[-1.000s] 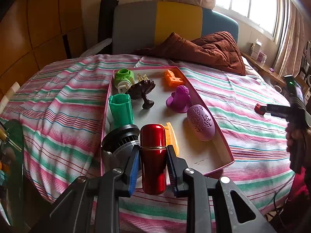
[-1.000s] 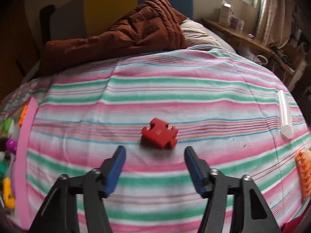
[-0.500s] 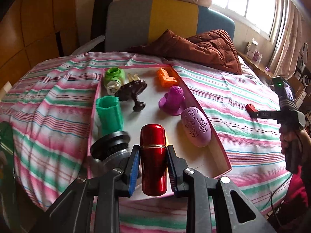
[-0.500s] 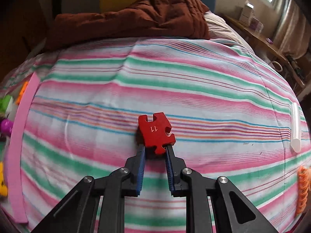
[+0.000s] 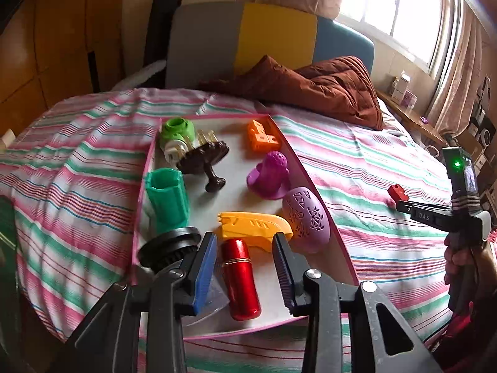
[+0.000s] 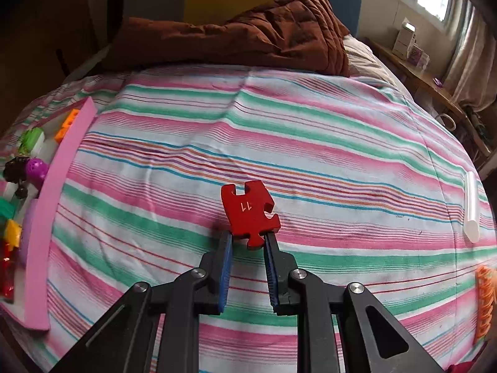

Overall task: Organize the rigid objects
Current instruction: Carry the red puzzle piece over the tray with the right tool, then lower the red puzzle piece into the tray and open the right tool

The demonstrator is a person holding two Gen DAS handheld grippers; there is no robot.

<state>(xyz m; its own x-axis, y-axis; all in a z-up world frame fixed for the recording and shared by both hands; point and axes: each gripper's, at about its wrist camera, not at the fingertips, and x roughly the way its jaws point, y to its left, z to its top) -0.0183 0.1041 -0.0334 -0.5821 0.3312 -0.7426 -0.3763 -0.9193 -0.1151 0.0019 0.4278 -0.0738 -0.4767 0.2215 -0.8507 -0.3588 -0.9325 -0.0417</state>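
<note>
while right gripper (image 6: 247, 241) pinches red puzzle piece (image 6: 249, 211); left gripper (image 5: 245, 256) spreading, red cylinder (image 5: 240, 278) between

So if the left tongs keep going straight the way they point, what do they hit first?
Most likely the red metal cylinder, which lies in the pink-rimmed tray between the left tongs, whose jaws have just been opening and stand clear of it. Beyond it is the yellow plastic piece; depth is uncertain.

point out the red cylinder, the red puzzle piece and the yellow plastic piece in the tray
red cylinder (image 5: 240, 278): left wrist view, middle of its shiny body
red puzzle piece (image 6: 248, 213): right wrist view, flat face near the number
yellow plastic piece (image 5: 253, 227): left wrist view, centre of its top face
</note>
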